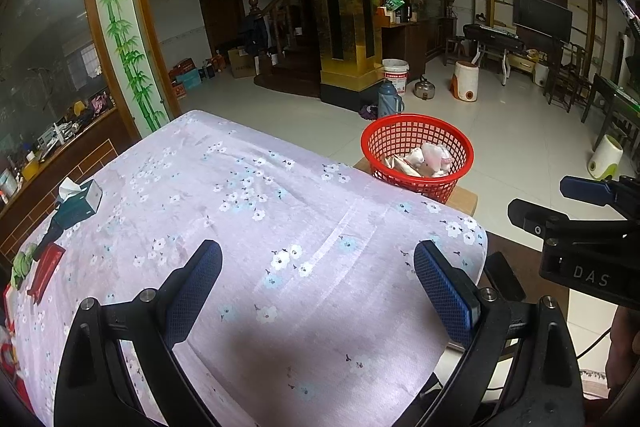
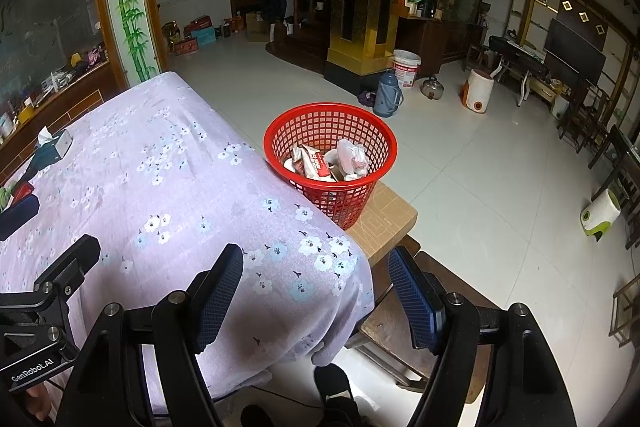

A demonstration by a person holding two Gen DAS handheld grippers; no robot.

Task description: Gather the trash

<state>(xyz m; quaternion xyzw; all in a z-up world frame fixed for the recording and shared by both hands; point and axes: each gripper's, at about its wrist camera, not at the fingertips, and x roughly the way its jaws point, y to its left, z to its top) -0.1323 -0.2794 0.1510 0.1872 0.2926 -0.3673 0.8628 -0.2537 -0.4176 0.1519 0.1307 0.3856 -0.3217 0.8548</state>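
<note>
A red mesh basket [image 1: 417, 155] [image 2: 330, 157] stands on a cardboard box beside the table's right edge. White wrappers and crumpled packets [image 2: 328, 161] lie inside it. My left gripper [image 1: 316, 291] hovers open over the lilac flowered tablecloth [image 1: 224, 211], holding nothing. Over the table's near right corner my right gripper [image 2: 316, 291] is open and empty too. It also shows at the right edge of the left wrist view [image 1: 576, 211]. The cloth between the fingers is bare.
A tissue box [image 1: 78, 203] [image 2: 54, 147], a red packet [image 1: 46, 271] and something green sit at the table's far left. The cardboard box [image 2: 384, 219] and a wooden stool [image 2: 400, 327] stand right of the table. A tiled floor with a thermos [image 2: 388, 95], kettle and buckets lies beyond.
</note>
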